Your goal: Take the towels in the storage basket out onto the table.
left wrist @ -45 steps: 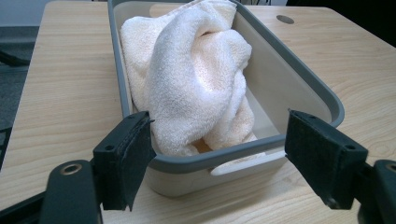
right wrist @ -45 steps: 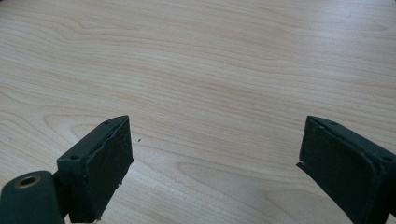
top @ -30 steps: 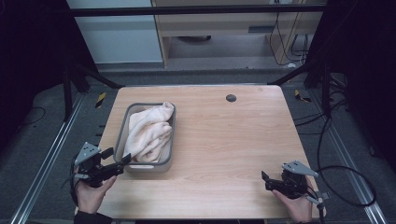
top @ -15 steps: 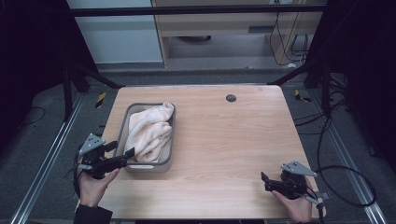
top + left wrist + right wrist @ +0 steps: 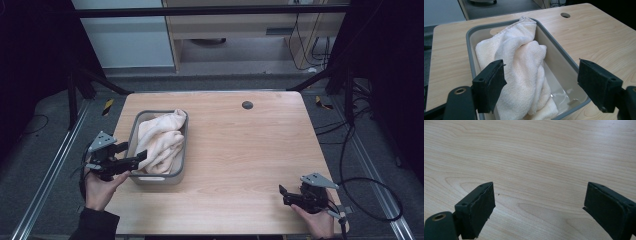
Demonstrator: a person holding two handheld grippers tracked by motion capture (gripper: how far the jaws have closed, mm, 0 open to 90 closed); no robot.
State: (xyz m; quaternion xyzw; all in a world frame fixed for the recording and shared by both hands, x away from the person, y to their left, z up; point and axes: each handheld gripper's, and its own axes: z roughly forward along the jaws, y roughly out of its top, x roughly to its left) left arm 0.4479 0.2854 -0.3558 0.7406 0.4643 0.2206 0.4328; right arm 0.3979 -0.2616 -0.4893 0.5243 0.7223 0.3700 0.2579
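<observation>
My left gripper (image 5: 131,159) hangs at the near-left corner of the grey plastic tub (image 5: 181,165), jaws wide apart, nothing between them. The cream towel (image 5: 161,141) is bunched inside that tub, directly ahead of those jaws.

In the left gripper view the towel (image 5: 524,72) lies between the two pads and beyond them, not touching either one. Its long axis runs away from me, from the tub's near end to the far end, where a fold rides up onto the far rim. That is roughly in line with where the left gripper points, so the pads straddle the towel's width. Good geometry for a pinch across the near bulge, I think.

The tub (image 5: 471,32) wall sits just under the left pad, and I judge that the risk: going straight down could clip the rim rather than cloth.

My right gripper (image 5: 284,195) is at the near-right edge of the wooden table (image 5: 250,150), well apart from the tub, jaws also fully spread and empty. Its own view has bare wood grain (image 5: 536,157) between the pads.

Left is clearly the nearer one; the towel is its job.
</observation>
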